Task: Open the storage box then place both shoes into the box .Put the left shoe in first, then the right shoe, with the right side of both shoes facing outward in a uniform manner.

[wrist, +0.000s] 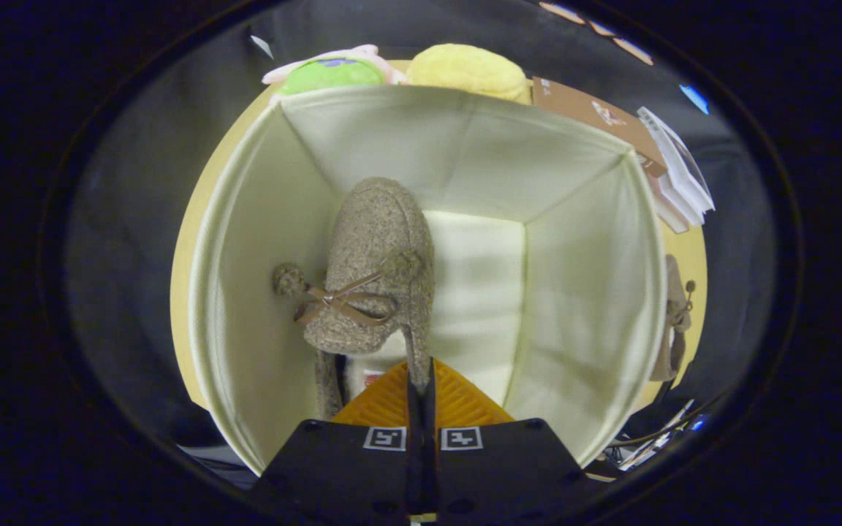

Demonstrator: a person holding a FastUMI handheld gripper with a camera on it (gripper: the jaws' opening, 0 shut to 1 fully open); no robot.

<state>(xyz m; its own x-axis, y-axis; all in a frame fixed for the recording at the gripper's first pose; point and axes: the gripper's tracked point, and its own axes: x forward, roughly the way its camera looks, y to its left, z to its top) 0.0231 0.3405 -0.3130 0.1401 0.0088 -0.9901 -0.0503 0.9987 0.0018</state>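
One shoe [377, 270] hanging inside box [574, 292], toe down toward the far wall, nearer the left wall, bow and pompoms facing up. Gripper [419, 380] pinched shut on shoe's collar edge, fingers nearly touching. Second shoe [673, 321] outside, against box's right wall, on table [191, 219]. Plush toys [399, 69] and cardboard [596, 117] beyond box.
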